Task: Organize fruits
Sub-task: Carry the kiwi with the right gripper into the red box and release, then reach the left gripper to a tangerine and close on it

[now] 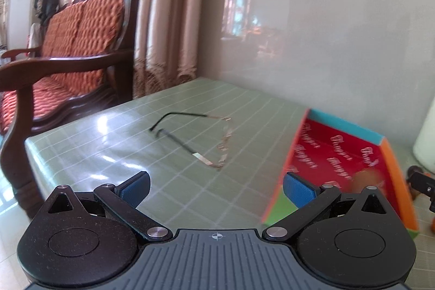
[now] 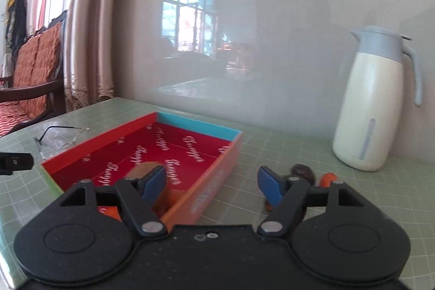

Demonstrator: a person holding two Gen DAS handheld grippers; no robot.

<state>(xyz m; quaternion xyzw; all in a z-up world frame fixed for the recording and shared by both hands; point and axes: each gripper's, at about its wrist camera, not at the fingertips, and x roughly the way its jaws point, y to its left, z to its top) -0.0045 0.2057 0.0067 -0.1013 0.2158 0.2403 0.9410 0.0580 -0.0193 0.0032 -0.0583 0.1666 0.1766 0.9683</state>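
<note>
Both claws hover low over the green gridded bench [image 2: 272, 143]. The left claw [image 1: 216, 188] stands wide open with nothing between its pads, aimed at bare cloth beside a pair of glasses [image 1: 206, 137]. The right claw [image 2: 212, 185] is also parted and empty, straddling the near wall of the red tray [image 2: 206, 197]. A brownish fruit [image 2: 142, 169] already lies inside. Outside, just right of the tray, sit a dark fuzzy fruit [image 2: 303, 171] and an orange one [image 2: 326, 179]. They look small, light and likely soft; I'd pinch each gently across its middle.
</note>
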